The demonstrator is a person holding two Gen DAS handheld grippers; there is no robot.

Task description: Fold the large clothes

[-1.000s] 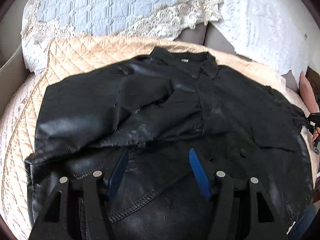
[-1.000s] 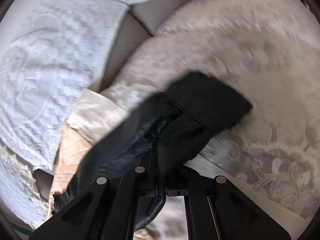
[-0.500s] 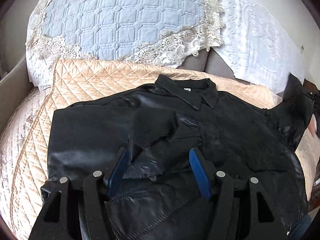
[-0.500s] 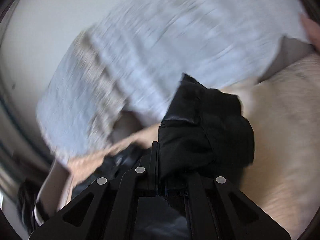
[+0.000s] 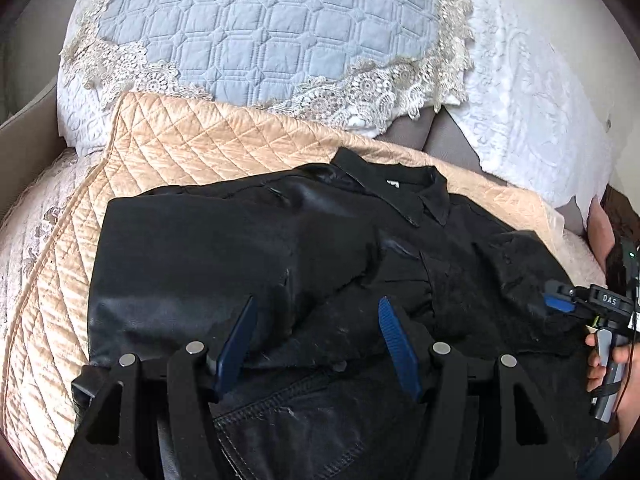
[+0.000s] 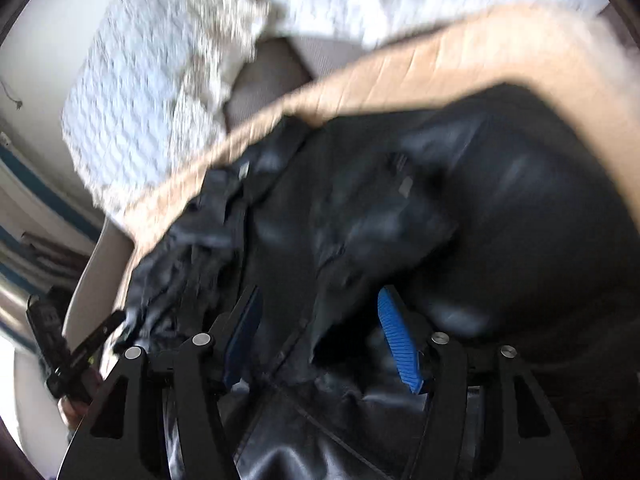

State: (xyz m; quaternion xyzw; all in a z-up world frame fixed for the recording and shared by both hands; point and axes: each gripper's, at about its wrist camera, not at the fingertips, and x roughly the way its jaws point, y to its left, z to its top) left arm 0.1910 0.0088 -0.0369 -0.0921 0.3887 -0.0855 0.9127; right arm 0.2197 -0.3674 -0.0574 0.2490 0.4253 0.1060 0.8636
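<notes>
A black leather-look jacket [image 5: 240, 248] lies front up on a peach quilted cover [image 5: 192, 148], its collar [image 5: 400, 192] at the far side. Both sleeves are folded in over the body. My left gripper [image 5: 316, 304] hovers open over the jacket's lower front, nothing between its blue pads. The right wrist view is blurred by motion. There my right gripper [image 6: 319, 294] hangs over the jacket [image 6: 520, 200], jaws opening; a loose fold lies below them, and neither pad presses on it. In the left wrist view the right gripper [image 5: 560, 302] sits at the jacket's right edge.
A pale blue quilted cushion with lace trim [image 5: 260, 32] and a white textured cover [image 5: 540, 112] lean against the sofa back behind the jacket. A person's hand [image 5: 608, 356] holds the right gripper's handle at the right edge. Cream lace cloth [image 5: 28, 232] lies at the left.
My right gripper swung the black sleeve from the sofa's right side over onto the jacket, then its jaws parted and let go. The left gripper drew back slightly, still open.
</notes>
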